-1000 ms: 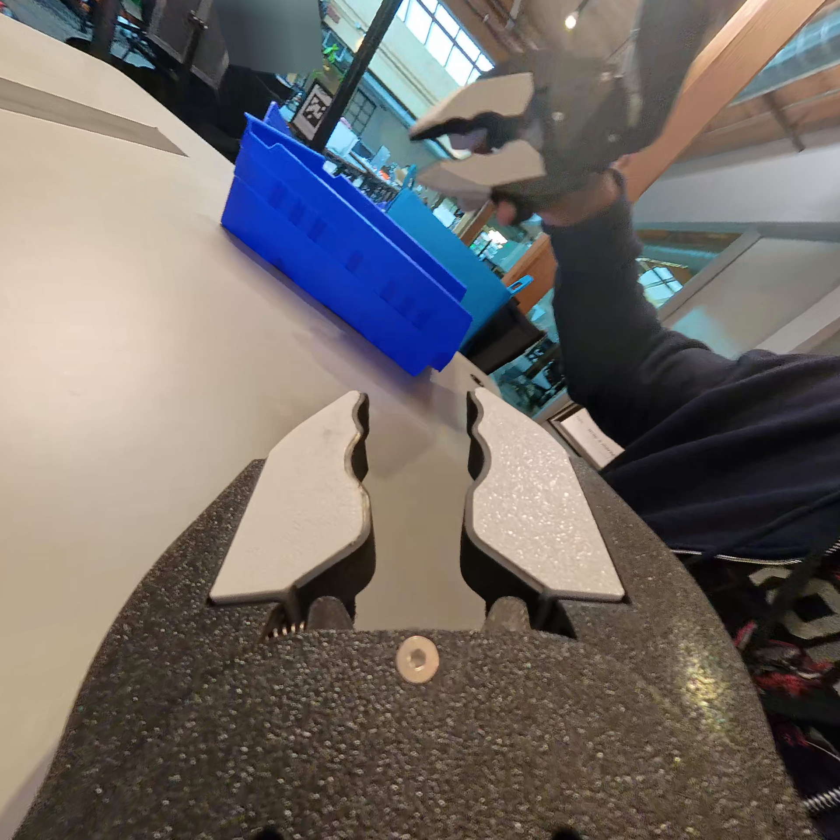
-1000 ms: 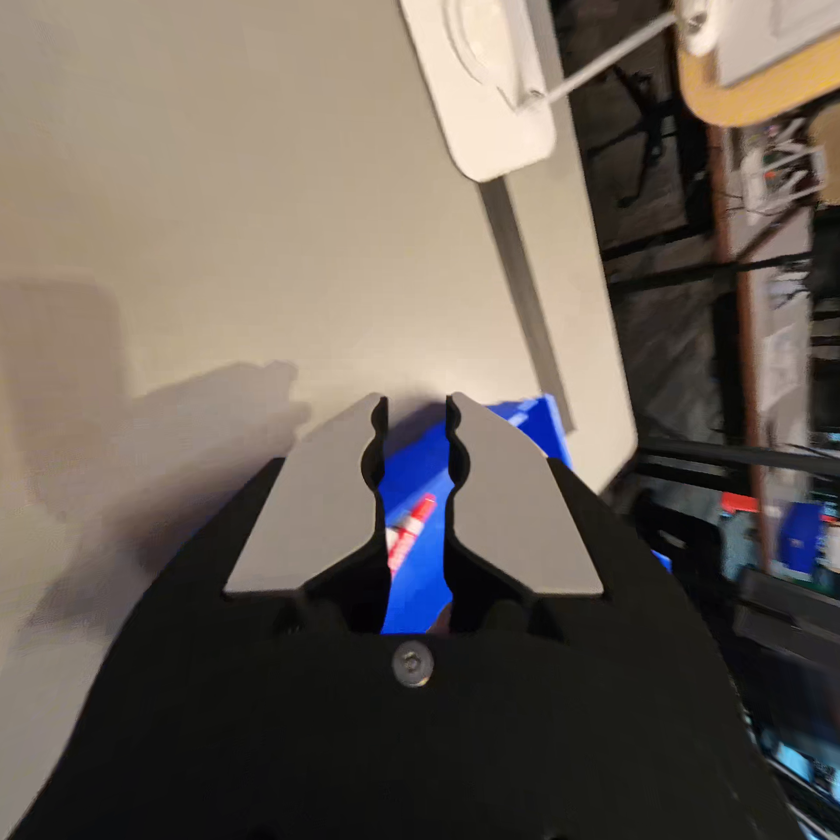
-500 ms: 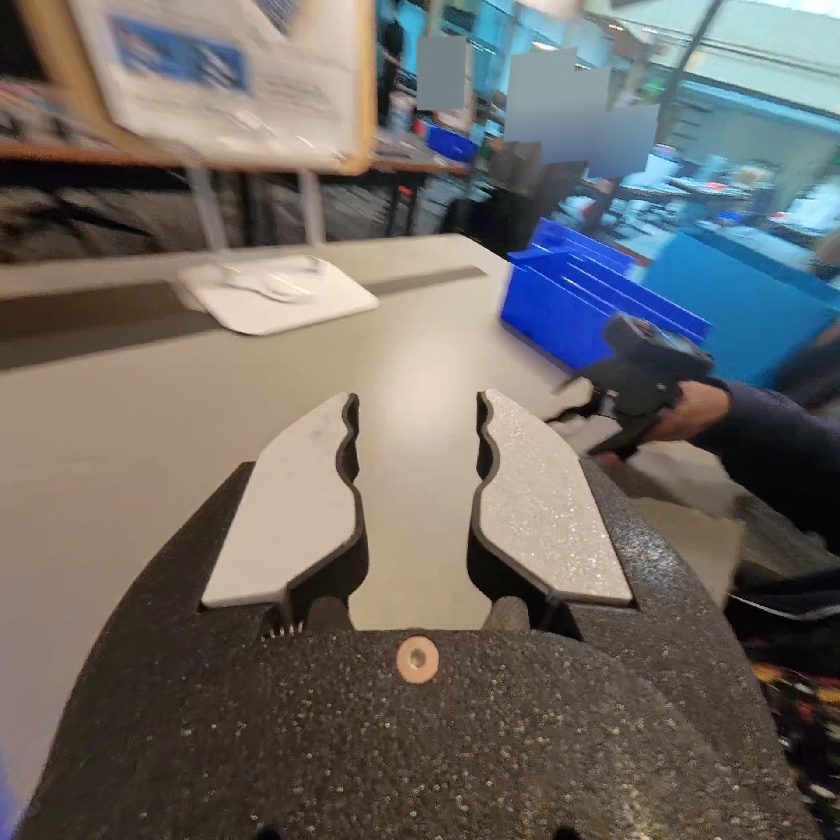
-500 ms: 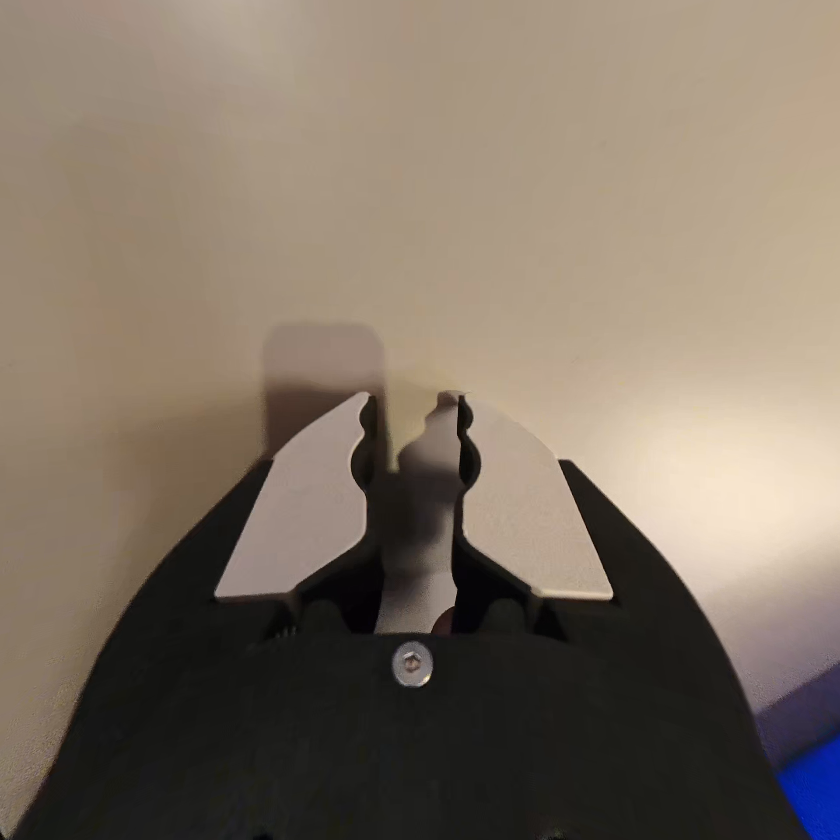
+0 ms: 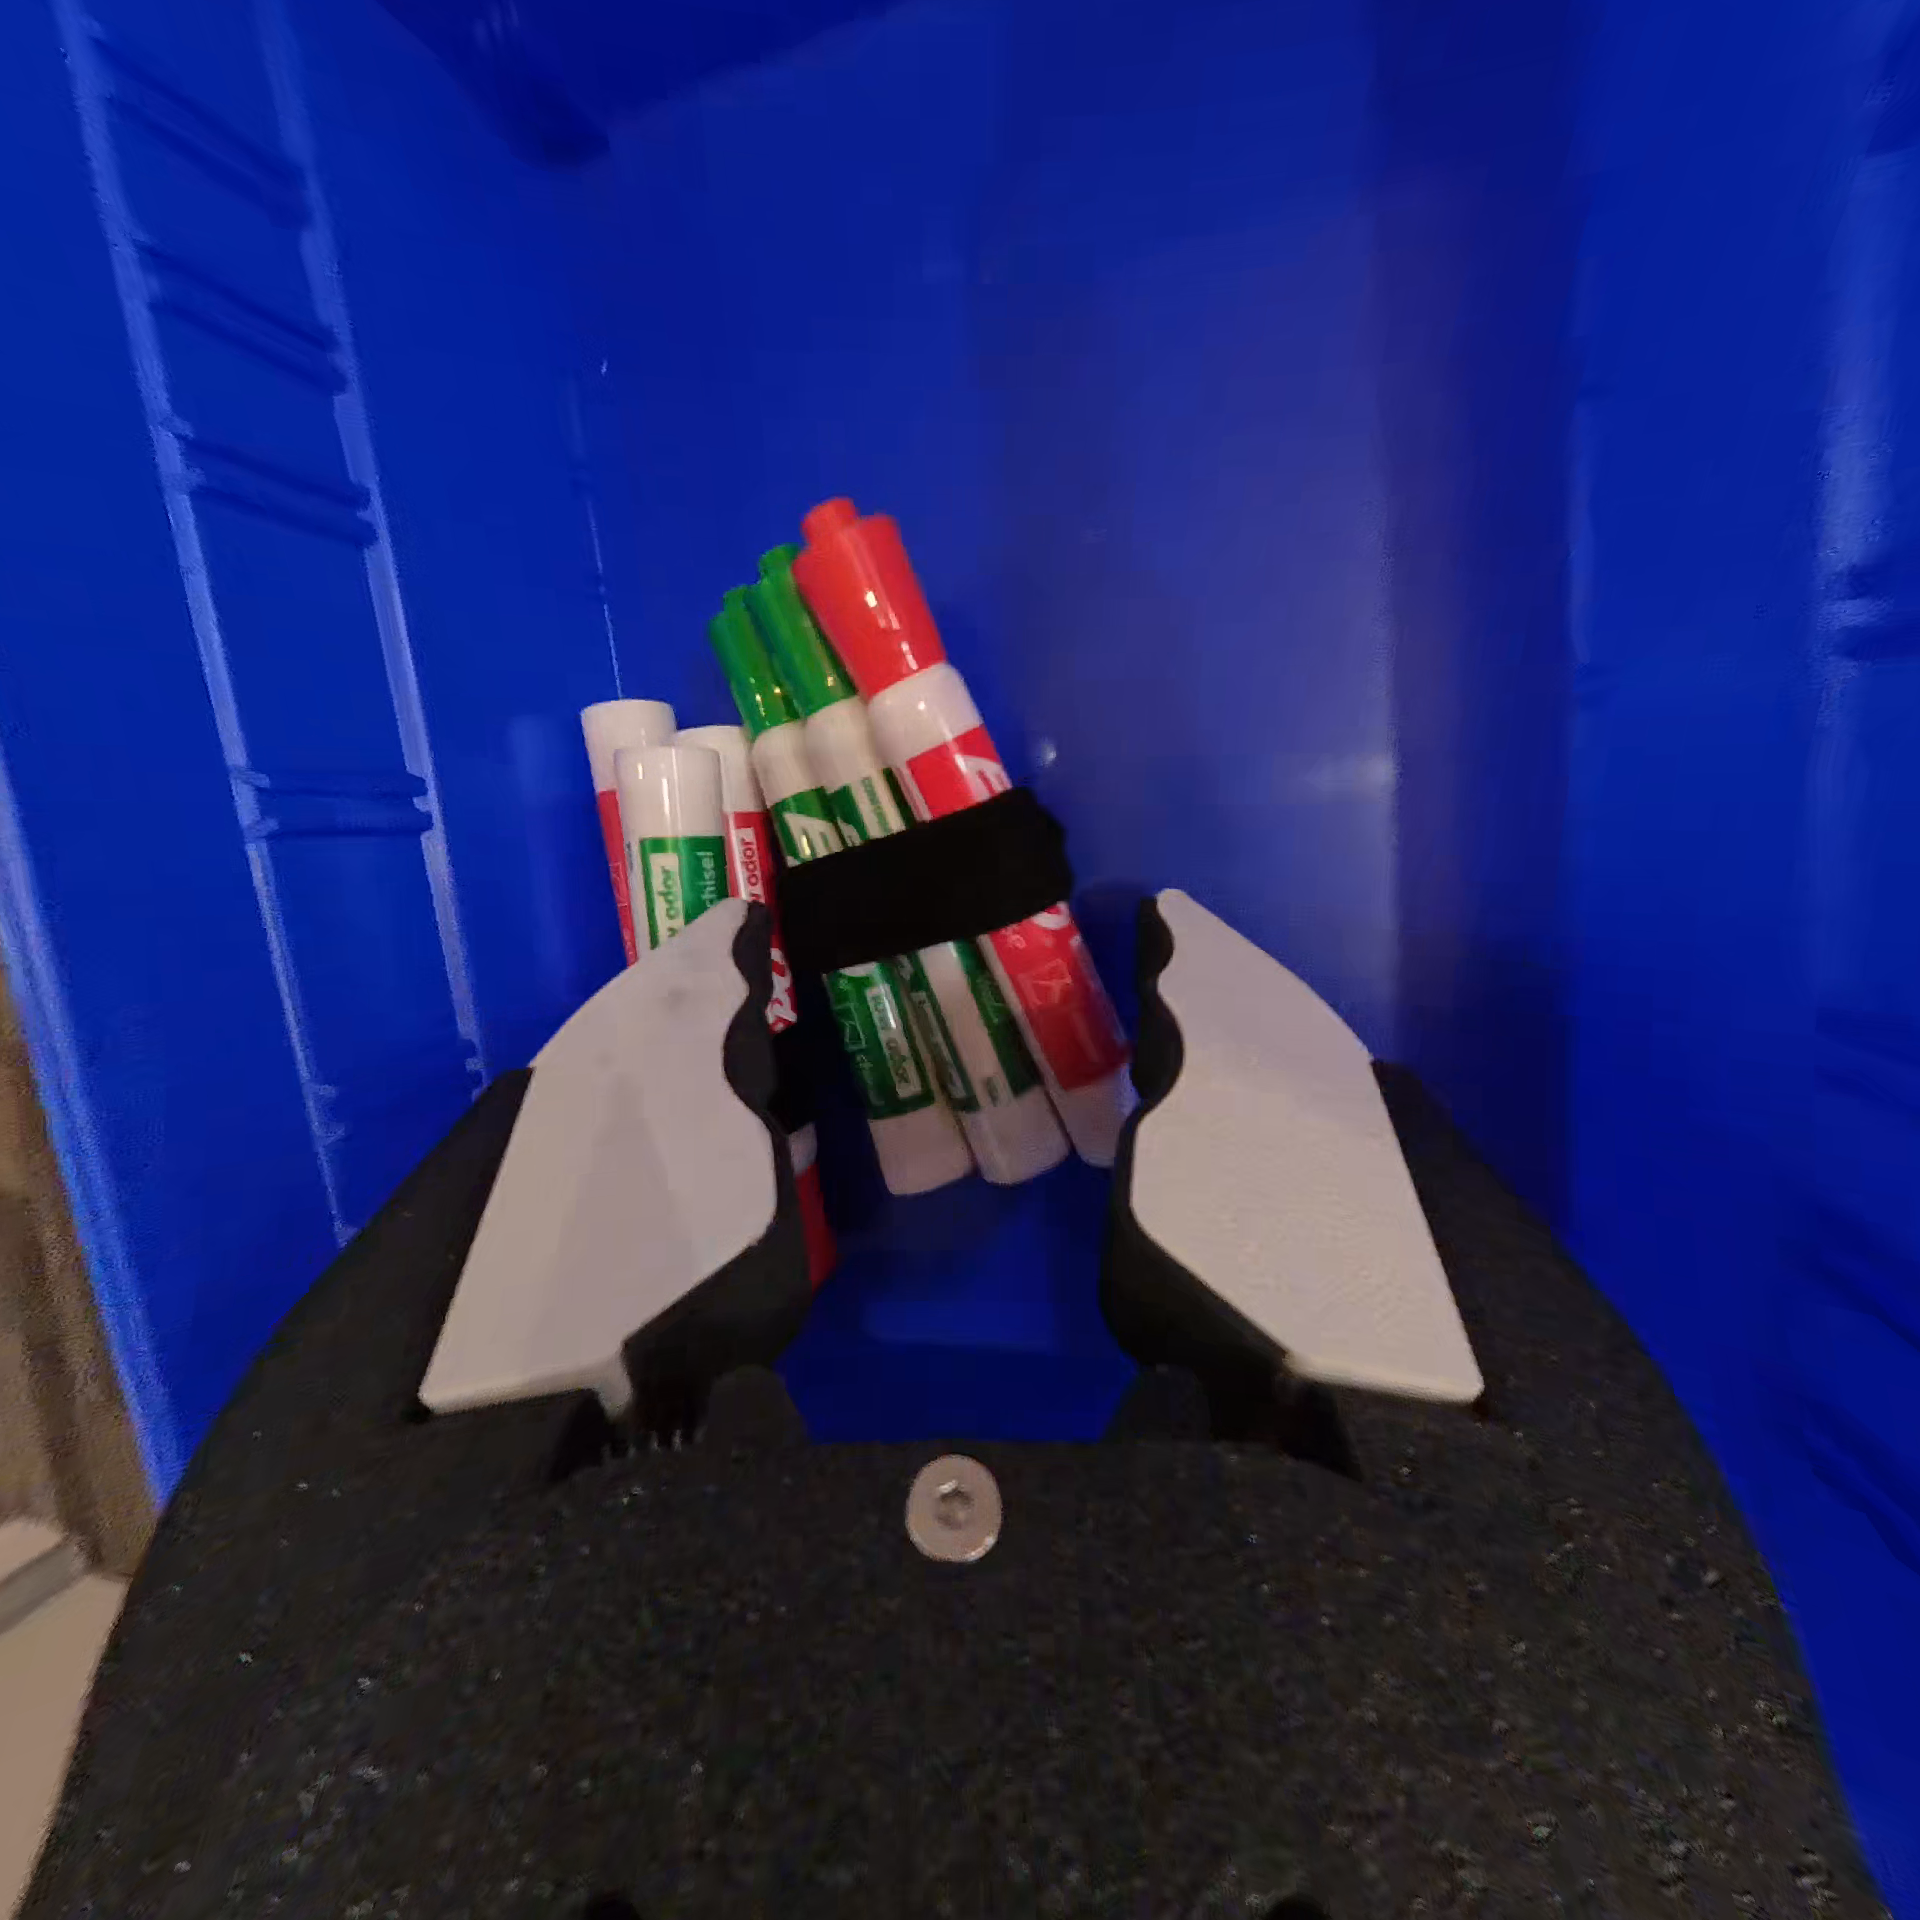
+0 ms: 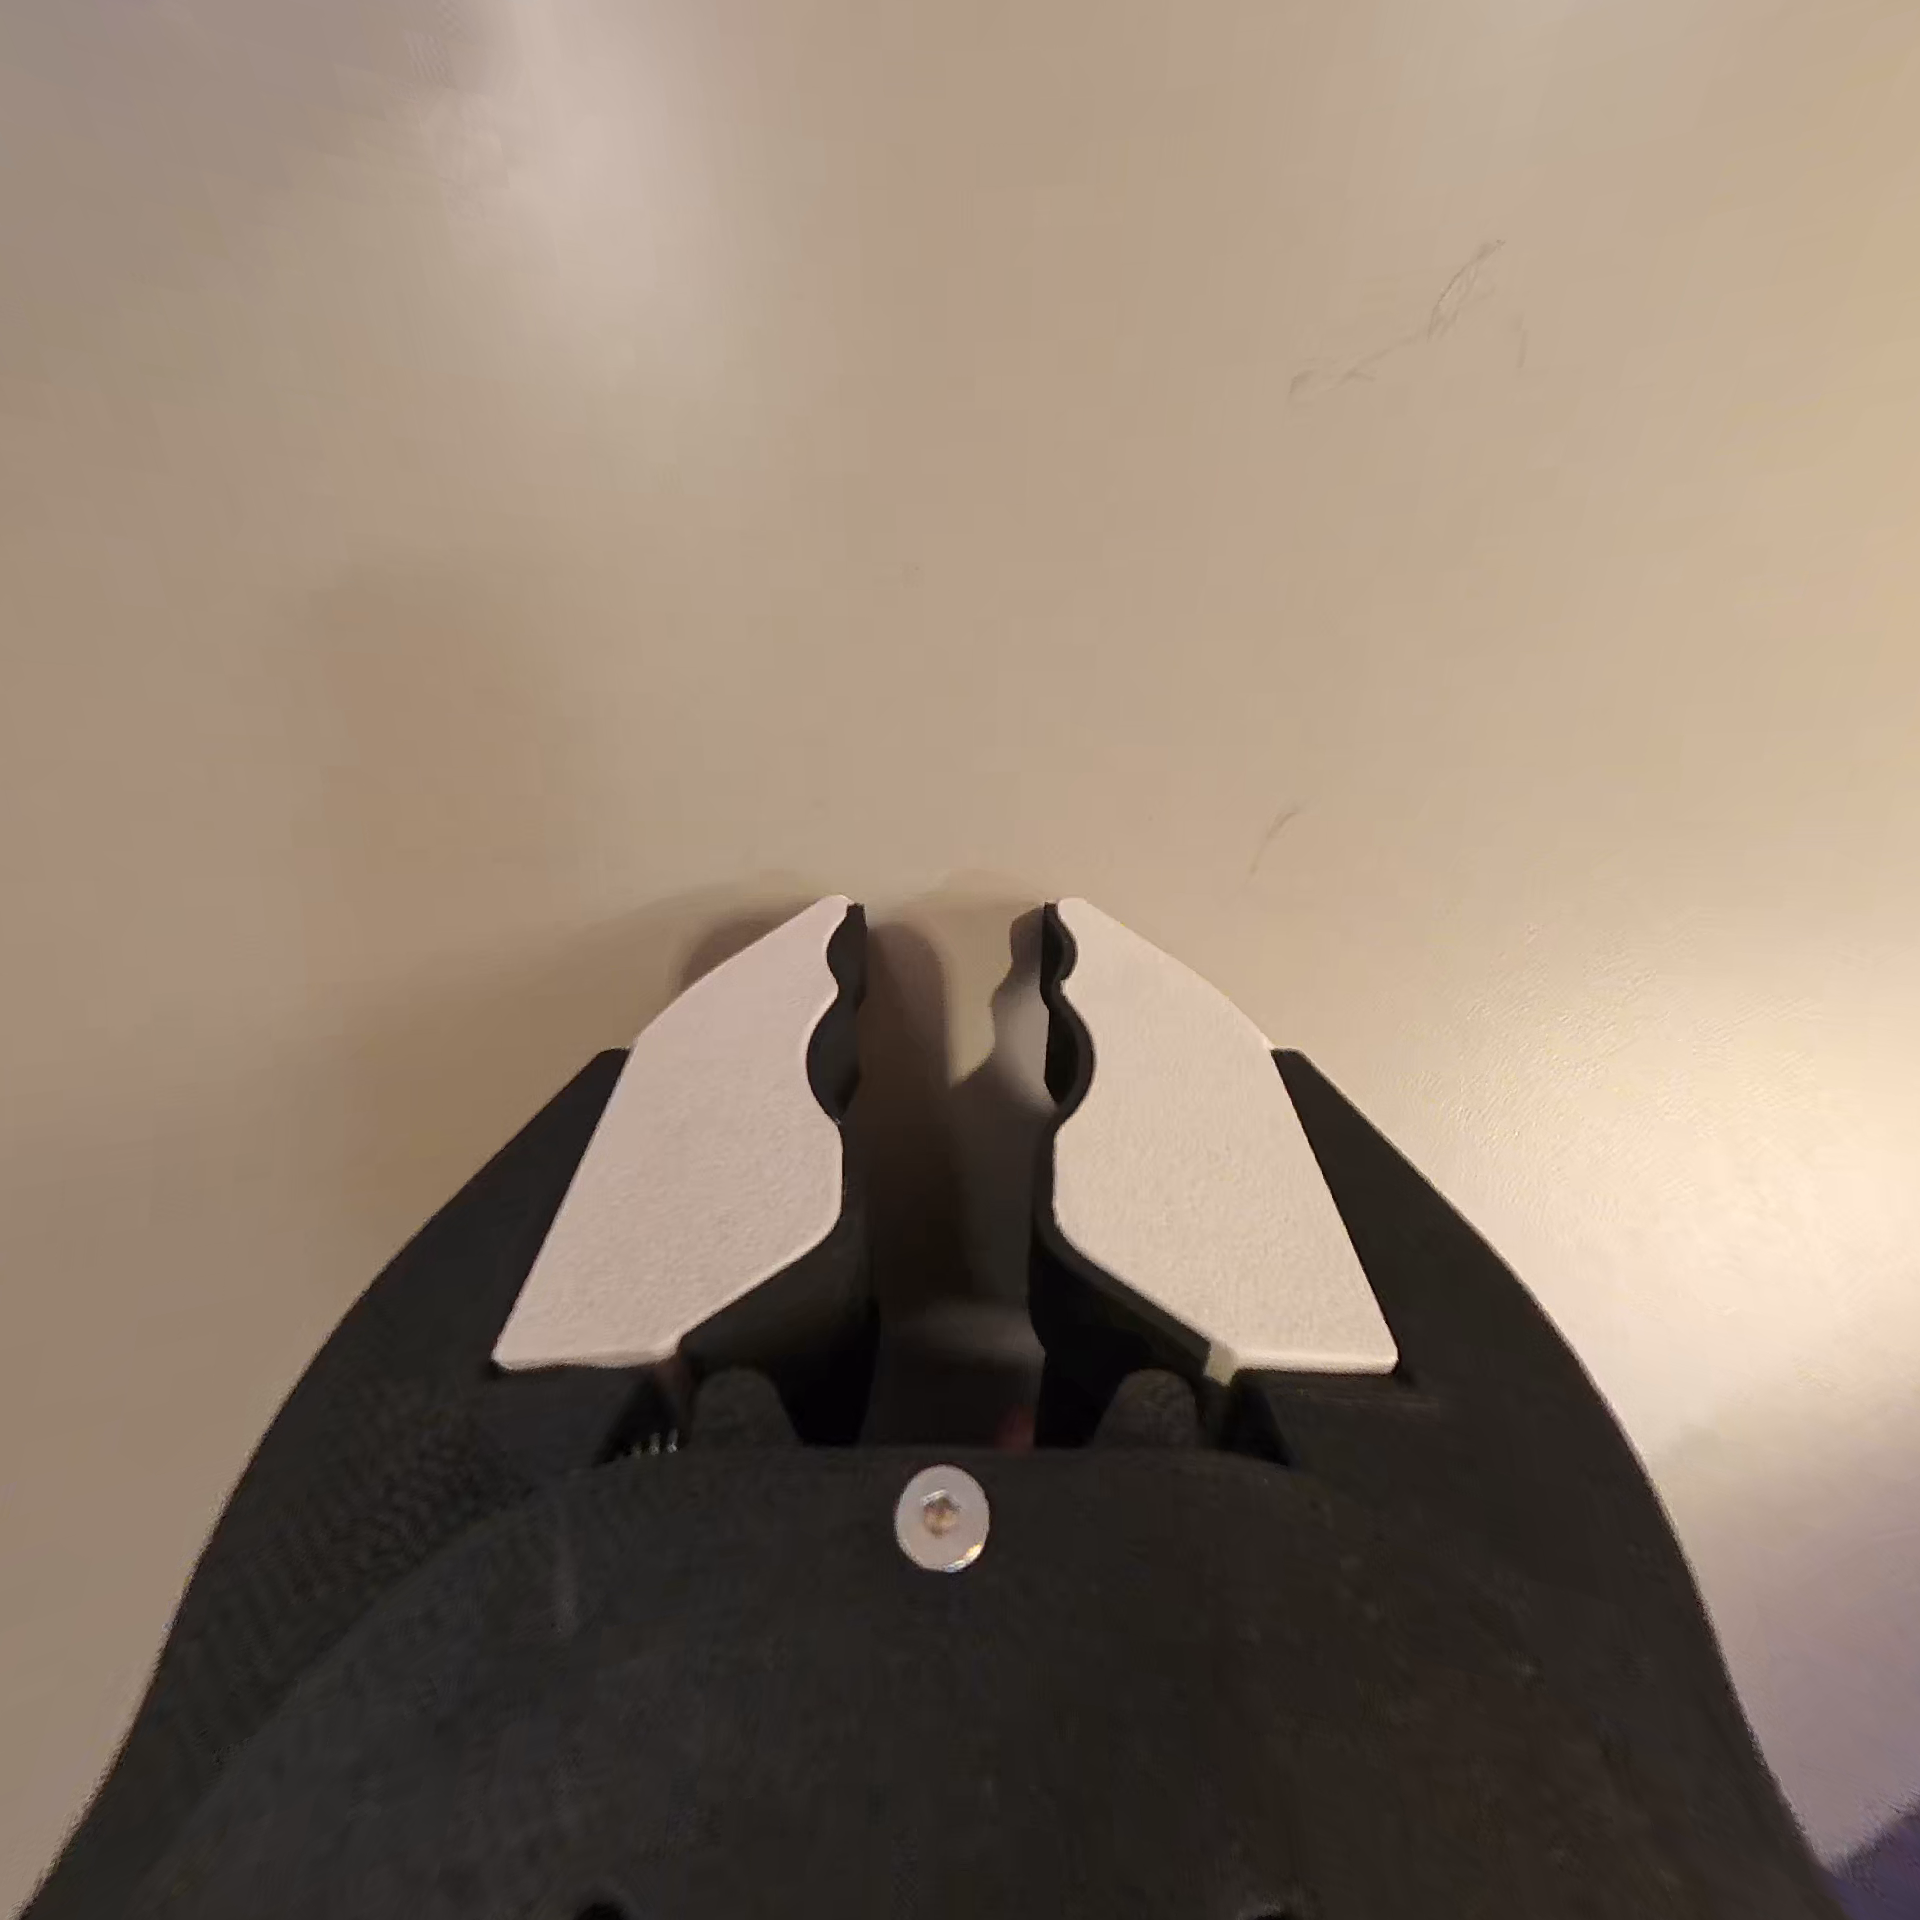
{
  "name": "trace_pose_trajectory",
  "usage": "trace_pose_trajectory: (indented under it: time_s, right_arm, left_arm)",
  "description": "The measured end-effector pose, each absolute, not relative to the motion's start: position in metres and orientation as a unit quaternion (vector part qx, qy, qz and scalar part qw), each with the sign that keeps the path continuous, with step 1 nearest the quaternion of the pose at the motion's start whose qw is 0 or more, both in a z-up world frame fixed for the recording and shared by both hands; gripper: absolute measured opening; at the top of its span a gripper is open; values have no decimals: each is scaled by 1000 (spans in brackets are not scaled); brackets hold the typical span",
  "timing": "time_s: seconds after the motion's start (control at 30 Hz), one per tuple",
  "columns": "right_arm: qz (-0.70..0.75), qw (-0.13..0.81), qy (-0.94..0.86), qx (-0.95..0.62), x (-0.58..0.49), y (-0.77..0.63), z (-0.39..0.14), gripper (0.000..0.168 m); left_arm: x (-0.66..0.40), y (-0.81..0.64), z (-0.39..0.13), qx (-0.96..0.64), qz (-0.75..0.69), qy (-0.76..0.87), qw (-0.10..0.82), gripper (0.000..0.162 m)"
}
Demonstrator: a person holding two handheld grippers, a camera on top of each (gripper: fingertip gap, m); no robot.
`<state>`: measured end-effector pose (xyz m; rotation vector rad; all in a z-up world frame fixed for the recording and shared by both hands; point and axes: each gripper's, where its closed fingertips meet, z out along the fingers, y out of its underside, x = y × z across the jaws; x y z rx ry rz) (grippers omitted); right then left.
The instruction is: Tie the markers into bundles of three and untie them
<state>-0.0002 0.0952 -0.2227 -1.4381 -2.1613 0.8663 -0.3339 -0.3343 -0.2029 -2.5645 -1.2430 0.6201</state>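
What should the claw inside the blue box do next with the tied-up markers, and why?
Probably ease forward a little and close on the banded bundle. The left claw is open, its fingers either side of the bundle's near end without gripping it, inside the blue bin. The right claw is open over bare table, so it can't help yet.

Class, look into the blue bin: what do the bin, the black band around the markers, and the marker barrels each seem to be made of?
Blue bin: apparently moulded plastic, semi-glossy; soft highlights and ribbed walls suggest it.
Black band: probably elastic fabric, matte; it reflects nothing and hugs the three markers.
Marker barrels: likely smooth, glossy plastic with printed wraps; bright glints show on the caps.
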Motion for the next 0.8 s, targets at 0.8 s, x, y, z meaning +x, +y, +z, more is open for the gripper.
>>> trace_pose_trajectory:
  time_s: [0.8]
  right_arm:
    - [309,206,-785,-496,3,93,-222,35]
  left_arm:
    - [-330,-310,-148,-872,141,-383,272,31]
